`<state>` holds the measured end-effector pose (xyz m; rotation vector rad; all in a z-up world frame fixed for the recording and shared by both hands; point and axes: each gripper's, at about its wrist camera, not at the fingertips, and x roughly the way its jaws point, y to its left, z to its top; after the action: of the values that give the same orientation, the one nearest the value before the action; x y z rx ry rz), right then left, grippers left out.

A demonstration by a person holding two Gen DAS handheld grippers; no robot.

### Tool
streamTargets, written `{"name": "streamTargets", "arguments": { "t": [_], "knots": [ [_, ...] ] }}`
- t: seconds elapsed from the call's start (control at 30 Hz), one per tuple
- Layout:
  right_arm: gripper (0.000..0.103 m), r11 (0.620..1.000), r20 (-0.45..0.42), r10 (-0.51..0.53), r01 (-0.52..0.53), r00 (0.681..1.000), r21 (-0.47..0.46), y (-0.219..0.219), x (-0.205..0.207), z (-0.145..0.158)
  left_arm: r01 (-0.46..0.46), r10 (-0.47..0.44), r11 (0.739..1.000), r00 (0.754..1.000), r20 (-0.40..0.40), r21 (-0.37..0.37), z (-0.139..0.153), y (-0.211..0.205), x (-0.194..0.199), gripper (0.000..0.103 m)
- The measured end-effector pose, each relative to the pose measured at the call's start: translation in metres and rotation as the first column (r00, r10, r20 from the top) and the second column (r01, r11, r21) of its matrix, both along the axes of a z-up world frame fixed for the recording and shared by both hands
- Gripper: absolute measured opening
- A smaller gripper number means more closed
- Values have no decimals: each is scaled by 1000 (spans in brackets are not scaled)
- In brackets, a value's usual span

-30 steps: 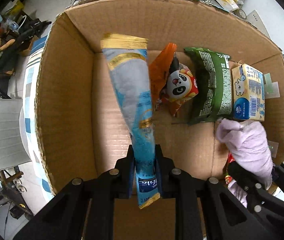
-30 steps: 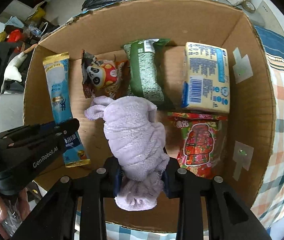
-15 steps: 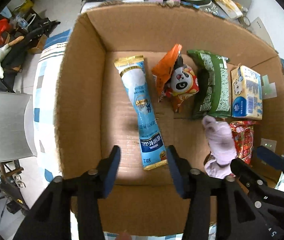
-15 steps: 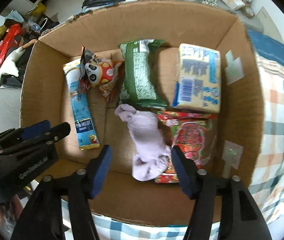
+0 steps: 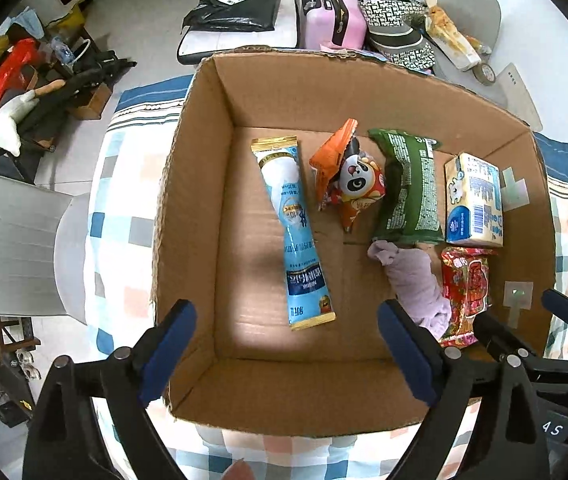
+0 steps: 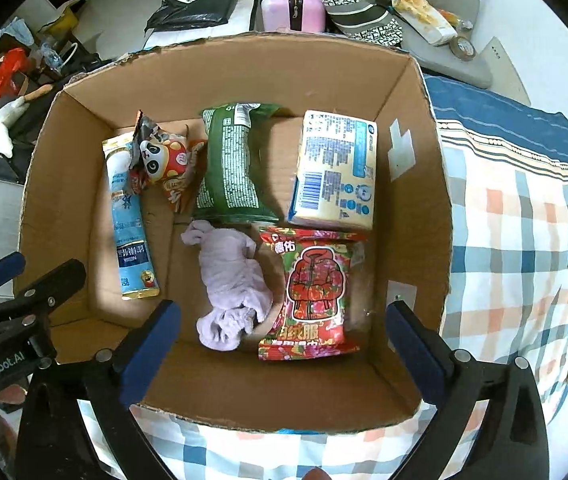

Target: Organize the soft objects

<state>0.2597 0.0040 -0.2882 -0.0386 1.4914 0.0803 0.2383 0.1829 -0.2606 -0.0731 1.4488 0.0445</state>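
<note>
The cardboard box [image 5: 188, 216] is now seen from higher up than a second ago, and both items that were clamped then are released into it. The long blue sachet [image 5: 297, 236], gripped a second ago by the left tongs [image 5: 284, 344], is laid flat on the box floor just ahead of them, near the left wall. The lilac cloth [image 6: 232, 284], pinched a second ago by the right tongs [image 6: 284, 340], is left crumpled just ahead of those tongs, against the red packet [image 6: 311, 292] on its right. Two more soft items are thus judged to be put away, beside the green pack [image 6: 236, 164], the tissue pack [image 6: 335, 172] and the panda snack bag [image 6: 164, 160] farther ahead. Both tongs are spread wide and their jaws are opening further; nothing is held or touched, and nothing is caught between them.
</note>
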Motion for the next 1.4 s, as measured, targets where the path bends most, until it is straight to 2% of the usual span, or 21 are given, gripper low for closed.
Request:
{"name": "streamTargets", "arguments": {
  "t": [0.33,0.6,0.97,1.23,1.4],
  "knots": [
    [103,1000,29,-8,8,1000,4,-3,-16,16,-12,11,1000,999,41,19,16,-7,-21,94],
    [103,1000,82,-6,5,997,12,-13,-39,44,-30,28,999,994,105,20,51,-11,-44,93],
    [103,999,231,-16,6,973,41,-29,-91,124,-31,25,999,968,250,20,134,-20,-90,93],
    [103,1000,361,-23,15,932,27,-39,-146,201,-11,-1,999,933,360,30,199,-29,-130,93],
    [103,1000,416,-28,21,909,22,-44,-174,238,-9,-2,1000,927,374,27,221,-31,-151,94]
  ]
}}
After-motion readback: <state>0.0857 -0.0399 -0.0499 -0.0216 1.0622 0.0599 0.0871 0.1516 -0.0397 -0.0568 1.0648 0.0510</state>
